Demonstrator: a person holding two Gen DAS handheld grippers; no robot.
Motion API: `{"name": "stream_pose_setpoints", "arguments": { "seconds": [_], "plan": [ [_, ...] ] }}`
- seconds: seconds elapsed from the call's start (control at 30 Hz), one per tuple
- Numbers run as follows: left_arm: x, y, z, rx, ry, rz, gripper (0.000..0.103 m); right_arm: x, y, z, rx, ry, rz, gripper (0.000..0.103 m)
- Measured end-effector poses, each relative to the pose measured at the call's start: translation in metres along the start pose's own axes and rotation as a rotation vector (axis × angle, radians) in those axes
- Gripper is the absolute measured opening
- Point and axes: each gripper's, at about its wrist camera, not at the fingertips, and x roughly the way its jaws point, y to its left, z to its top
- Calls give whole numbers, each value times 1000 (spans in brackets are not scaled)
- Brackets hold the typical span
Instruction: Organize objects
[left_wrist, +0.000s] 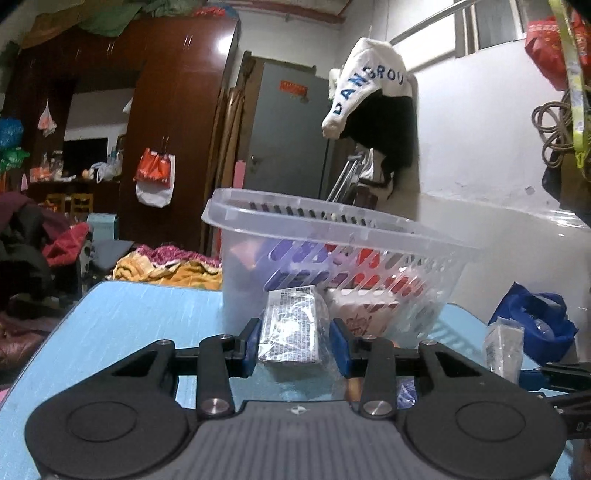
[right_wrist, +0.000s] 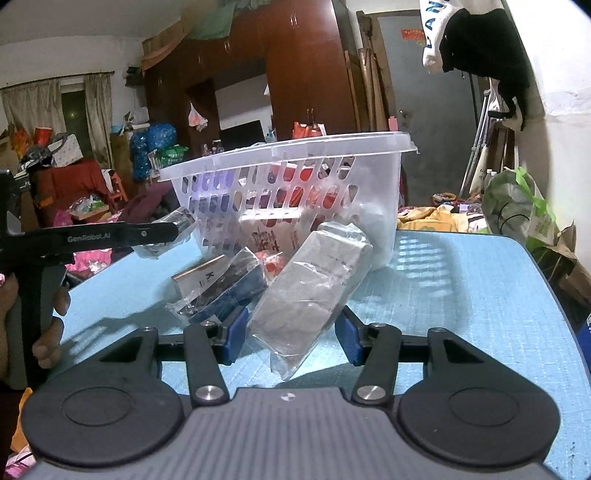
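A clear slotted plastic basket (left_wrist: 332, 236) stands on the blue table (left_wrist: 140, 317) and holds purple, red and white packs. My left gripper (left_wrist: 295, 341) is shut on a small plastic-wrapped box (left_wrist: 291, 328) in front of the basket; it also shows at the left of the right wrist view (right_wrist: 173, 230). My right gripper (right_wrist: 291, 330) has its blue pads on either side of a grey plastic-wrapped pack (right_wrist: 314, 284), which leans toward the basket (right_wrist: 295, 173). A dark blue wrapped box (right_wrist: 225, 284) lies just left of it.
A blue bag (left_wrist: 535, 317) and a small wrapped item (left_wrist: 504, 347) sit at the table's right. A green bag (right_wrist: 517, 206) stands beyond the far table edge. Cluttered room, brown wardrobe (left_wrist: 166, 110) and grey door (left_wrist: 291, 129) behind.
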Motion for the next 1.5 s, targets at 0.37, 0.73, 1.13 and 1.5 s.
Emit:
{"name": "stream_pose_setpoints", "arguments": {
  "seconds": [0.37, 0.73, 1.13, 1.5],
  "plan": [
    [-12, 0, 0, -1, -69, -7, 43, -4, -1, 0, 6, -40, 6, 55],
    [-14, -20, 105, 23, -201, -60, 43, -16, 15, 129, -96, -220, 6, 55],
    [7, -17, 81, 66, -90, -10, 86, 12, -2, 116, -101, -131, -25, 103],
    [31, -18, 2, 93, 186, -26, 90, 52, -22, 53, -61, 135, 37, 65]
  ]
}}
